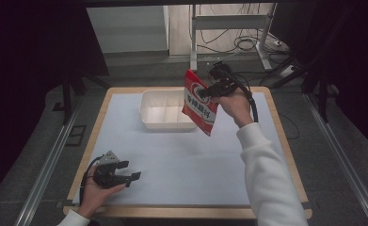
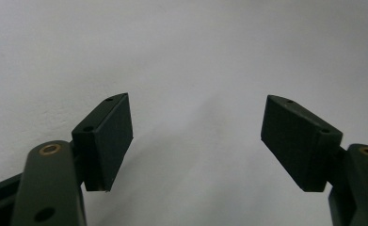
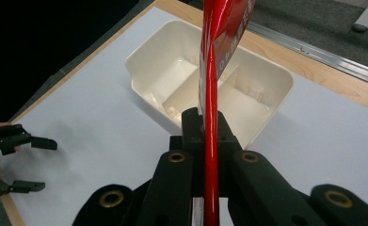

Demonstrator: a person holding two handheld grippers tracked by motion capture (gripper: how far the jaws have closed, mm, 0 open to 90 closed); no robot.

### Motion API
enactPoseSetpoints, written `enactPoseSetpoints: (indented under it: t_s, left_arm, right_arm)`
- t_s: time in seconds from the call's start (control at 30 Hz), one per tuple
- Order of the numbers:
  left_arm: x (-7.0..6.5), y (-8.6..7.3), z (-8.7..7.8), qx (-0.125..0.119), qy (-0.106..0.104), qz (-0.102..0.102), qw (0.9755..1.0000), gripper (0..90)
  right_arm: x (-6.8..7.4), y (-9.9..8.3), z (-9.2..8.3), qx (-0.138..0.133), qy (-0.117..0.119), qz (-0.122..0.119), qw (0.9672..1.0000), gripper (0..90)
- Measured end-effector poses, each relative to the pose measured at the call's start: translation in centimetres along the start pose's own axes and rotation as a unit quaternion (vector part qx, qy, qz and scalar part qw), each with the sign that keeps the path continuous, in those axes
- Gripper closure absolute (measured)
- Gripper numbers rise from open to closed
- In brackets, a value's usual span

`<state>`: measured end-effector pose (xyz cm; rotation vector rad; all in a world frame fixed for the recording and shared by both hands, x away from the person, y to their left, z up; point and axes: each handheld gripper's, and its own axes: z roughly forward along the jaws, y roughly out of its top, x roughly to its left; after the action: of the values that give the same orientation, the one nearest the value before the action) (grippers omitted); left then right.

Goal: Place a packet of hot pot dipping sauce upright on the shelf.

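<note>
Red and glossy, the packet point(image 1: 199, 101) hangs from the right claw point(image 1: 209, 92), whose jaws are pinched tight on its upper edge, and it is held in the air above the near right part of the white tray point(image 1: 149, 111) at the far middle of the surface point(image 1: 181, 155). In the right gripper view the packet point(image 3: 217, 56) runs edge-on between the jaws, with the tray's divided compartments point(image 3: 181, 77) below it — both look empty. The left claw point(image 1: 127, 172) rests low at the near left of the surface, jaws spread wide on nothing.

Judging from this, the risk is a thin grip on slick film: the packet could slip or swing, catch the tray's rim or divider, and land propped across two compartments — or outside the tray.
</note>
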<state>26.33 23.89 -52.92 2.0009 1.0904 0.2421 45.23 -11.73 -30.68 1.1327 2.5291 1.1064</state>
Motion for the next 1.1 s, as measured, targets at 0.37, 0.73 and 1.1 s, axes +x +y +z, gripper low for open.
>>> enactPoseSetpoints:
  t_s: [0.37,0.73,1.1]
  left_arm:
    - [0.0,0.0,0.1,0.0,0.0,0.0,1.0,25.5]
    - [0.0,0.0,0.1,0.0,0.0,0.0,1.0,25.5]
    - [0.0,0.0,0.2,0.001,0.001,0.002,1.0,25.5]
  right_arm:
    - [-0.7,0.8,1.0,-0.017,-0.01,0.02,0.9996,87.8]
    - [-1.1,1.4,2.2,-0.024,-0.019,0.032,0.999,87.9]
    - [-1.6,1.8,3.2,-0.038,-0.024,0.042,0.9981,87.9]
